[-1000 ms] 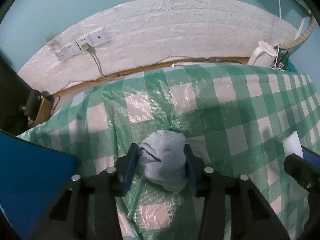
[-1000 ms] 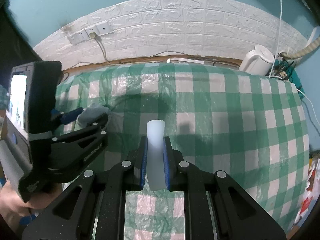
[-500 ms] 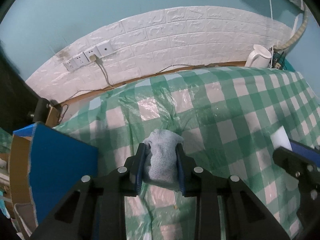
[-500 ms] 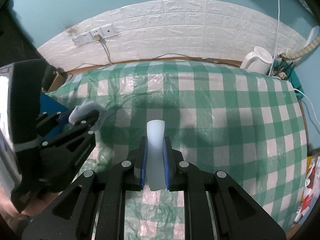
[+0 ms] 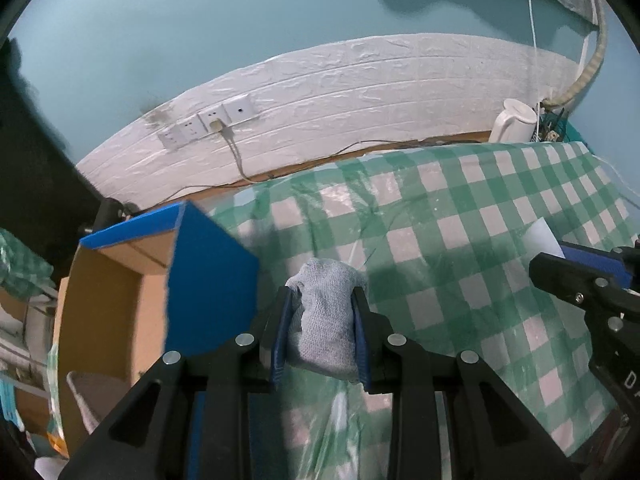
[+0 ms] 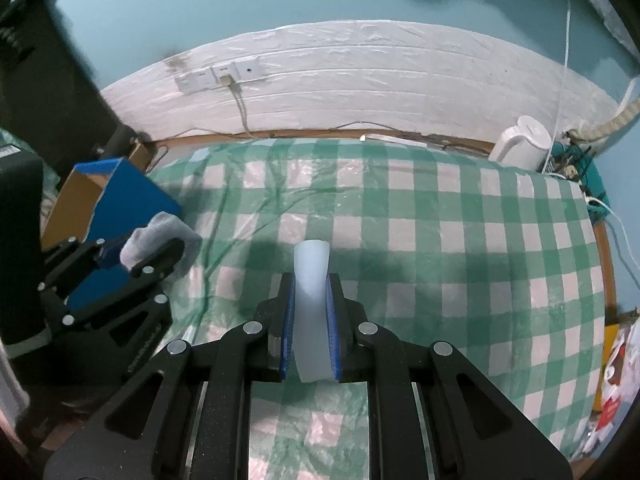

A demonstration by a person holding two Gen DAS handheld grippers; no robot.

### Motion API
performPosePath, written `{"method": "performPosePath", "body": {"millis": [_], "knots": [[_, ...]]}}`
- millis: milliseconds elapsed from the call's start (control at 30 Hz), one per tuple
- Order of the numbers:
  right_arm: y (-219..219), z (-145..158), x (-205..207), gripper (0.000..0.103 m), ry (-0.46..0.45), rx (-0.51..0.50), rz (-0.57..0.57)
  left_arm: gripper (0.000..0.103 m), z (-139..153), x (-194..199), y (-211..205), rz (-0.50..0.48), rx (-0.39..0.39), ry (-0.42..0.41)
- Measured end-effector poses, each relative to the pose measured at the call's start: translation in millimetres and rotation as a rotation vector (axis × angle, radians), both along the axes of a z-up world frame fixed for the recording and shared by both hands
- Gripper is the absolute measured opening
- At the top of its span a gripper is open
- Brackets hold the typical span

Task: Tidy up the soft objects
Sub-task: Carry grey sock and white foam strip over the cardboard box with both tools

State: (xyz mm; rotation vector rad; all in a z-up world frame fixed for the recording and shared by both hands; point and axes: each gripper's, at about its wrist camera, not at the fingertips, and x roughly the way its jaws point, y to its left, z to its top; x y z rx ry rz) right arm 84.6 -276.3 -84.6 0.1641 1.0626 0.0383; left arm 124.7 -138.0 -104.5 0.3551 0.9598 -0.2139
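A green-checked tablecloth [image 6: 460, 240] covers the table under a teal wall. The left gripper [image 5: 322, 320] pinches a grey cloth [image 5: 326, 320] just right of the blue cardboard box [image 5: 208, 280]. Farther right of the box, the right gripper [image 6: 311, 320] squeezes a white foam strip [image 6: 311, 280].

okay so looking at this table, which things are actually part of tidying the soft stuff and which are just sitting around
Part of the job:
- grey knitted cloth, pinched in the left gripper
- white foam strip, clamped in the right gripper
- blue cardboard box, open, likely the drop-off

Just lying about:
- white kettle
- wall sockets
- checked tablecloth
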Motion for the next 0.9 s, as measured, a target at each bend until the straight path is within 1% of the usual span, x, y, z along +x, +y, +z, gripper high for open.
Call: {"method": "performPosePath", "body": {"millis": [267, 433, 667, 900], "knots": [[21, 16, -12, 0.013, -0.025, -0.002, 0.043, 0.028, 19, -23, 26, 0.019, 0.013, -0.022], [37, 27, -15, 0.013, -0.044, 0.001, 0.071, 0.028, 31, -34, 43, 0.037, 0.003, -0.036], [71, 44, -18, 0.013, -0.075, 0.004, 0.138, 0.028, 48, -49, 72, 0.074, -0.008, -0.060], [107, 52, -15, 0.013, -0.092, 0.014, 0.209, 0.028, 60, -53, 110, 0.138, -0.013, -0.066]]}}
